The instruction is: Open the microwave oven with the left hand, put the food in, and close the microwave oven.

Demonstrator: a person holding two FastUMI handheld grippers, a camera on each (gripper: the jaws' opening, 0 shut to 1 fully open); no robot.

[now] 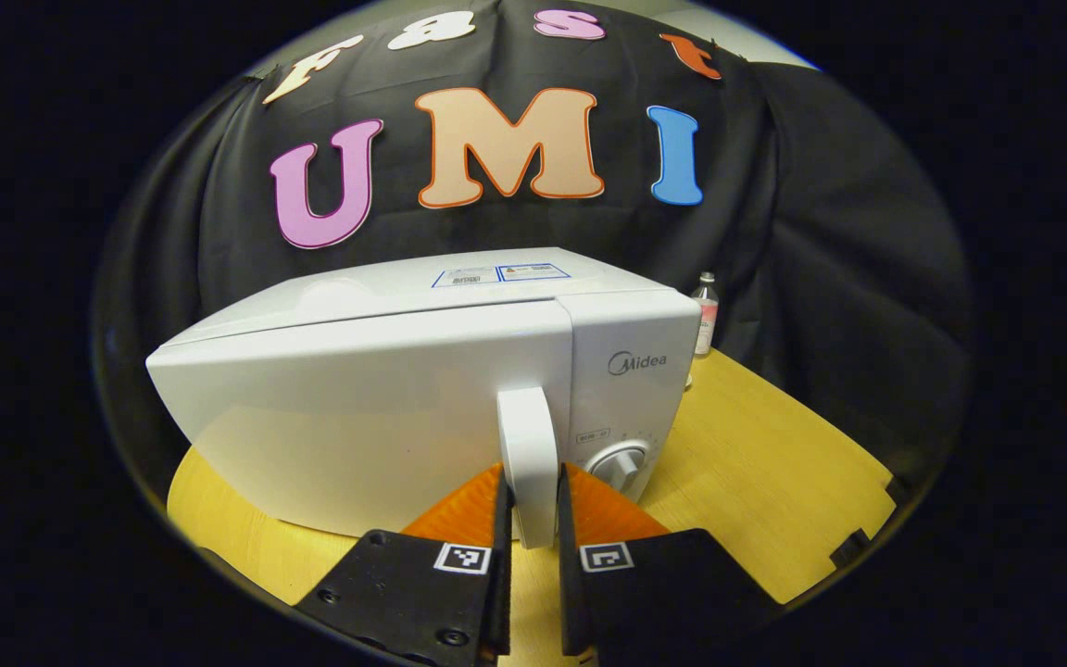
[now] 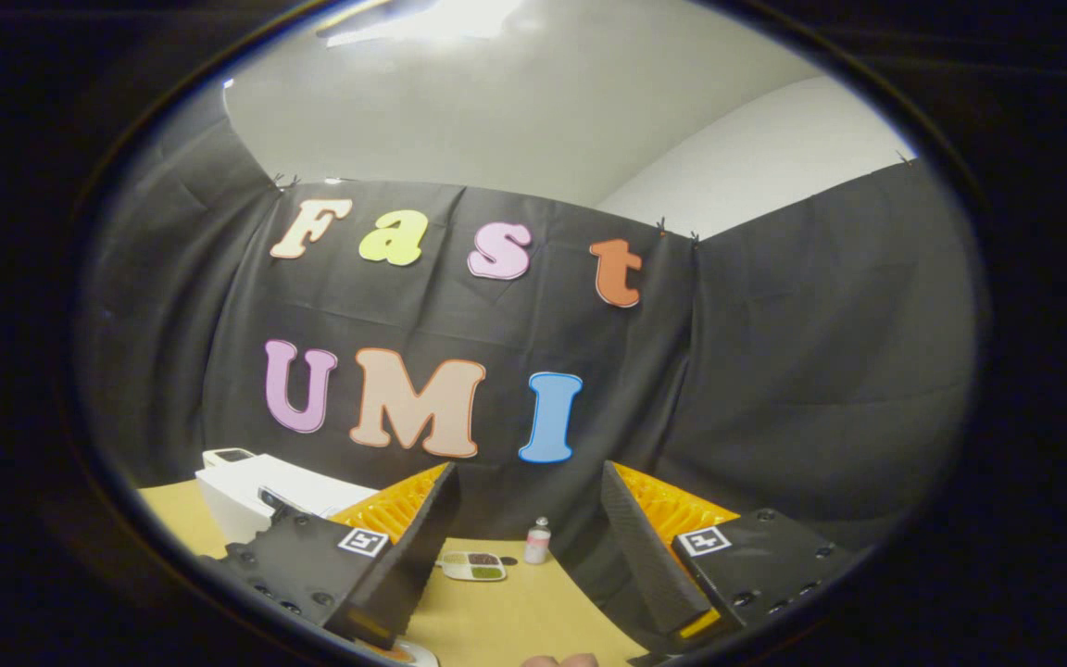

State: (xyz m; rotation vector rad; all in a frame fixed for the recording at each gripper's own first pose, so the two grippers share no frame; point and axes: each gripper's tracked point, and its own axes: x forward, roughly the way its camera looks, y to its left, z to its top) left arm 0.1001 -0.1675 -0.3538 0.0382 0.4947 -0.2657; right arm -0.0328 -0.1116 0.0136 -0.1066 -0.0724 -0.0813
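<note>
Microwave oven [image 1: 422, 398], white, door ajar

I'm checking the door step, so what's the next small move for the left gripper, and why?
Probably pull the handle back to swing the door open: the left gripper has a finger on each side of it, and the microwave door looks shut. The right gripper is open and holds nothing.

You have a plain white microwave [image 1: 385, 398] with a white handle [image 1: 529, 463] on a yellow wood-grain counter [image 1: 765, 472]. Your small bottle [image 1: 705, 315] is clear with a pinkish label. The food tray [image 2: 473, 566] shows white, green and brown sections.
</note>
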